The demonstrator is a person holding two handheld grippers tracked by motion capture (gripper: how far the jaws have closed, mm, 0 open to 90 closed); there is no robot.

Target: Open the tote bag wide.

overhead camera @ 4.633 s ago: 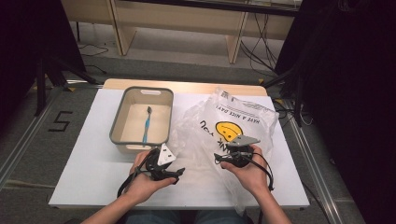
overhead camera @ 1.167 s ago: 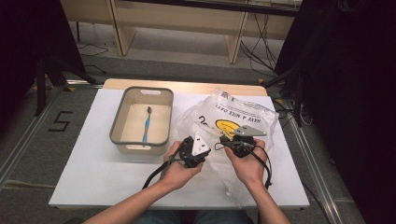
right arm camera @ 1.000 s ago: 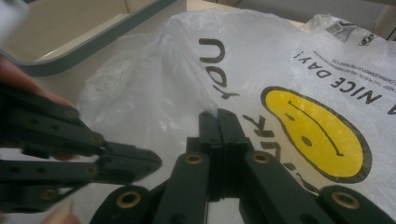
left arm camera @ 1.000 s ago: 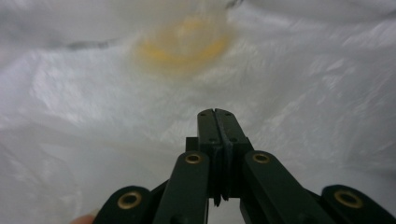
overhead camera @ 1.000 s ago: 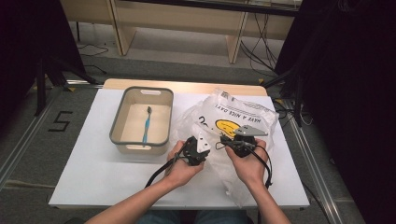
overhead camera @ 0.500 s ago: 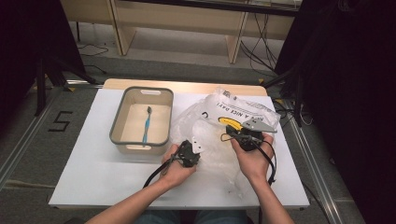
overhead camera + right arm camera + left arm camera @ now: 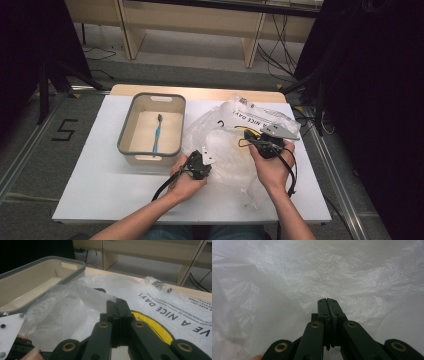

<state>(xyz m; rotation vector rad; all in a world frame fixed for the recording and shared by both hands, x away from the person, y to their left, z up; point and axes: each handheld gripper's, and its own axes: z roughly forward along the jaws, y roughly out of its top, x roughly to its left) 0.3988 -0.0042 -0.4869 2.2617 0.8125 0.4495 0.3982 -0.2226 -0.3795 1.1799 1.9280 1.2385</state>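
We are watching both tongs pinching the clear plastic bag [image 7: 225, 150] on the tabletop [image 7: 100, 185]. Left tongs [image 7: 328, 305] are pressing together on the bag's thin film, which is spreading out ahead of them. Right tongs [image 7: 117, 305] are clamping shut on the film too, the printed panel lying just right of them. The grey bin [image 7: 176, 100], holding a blue toothbrush [image 7: 157, 134], is sitting left of the left tongs.

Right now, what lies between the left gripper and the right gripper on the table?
In the high view, crumpled film of the plastic bag spans the gap between the left gripper and the right gripper.
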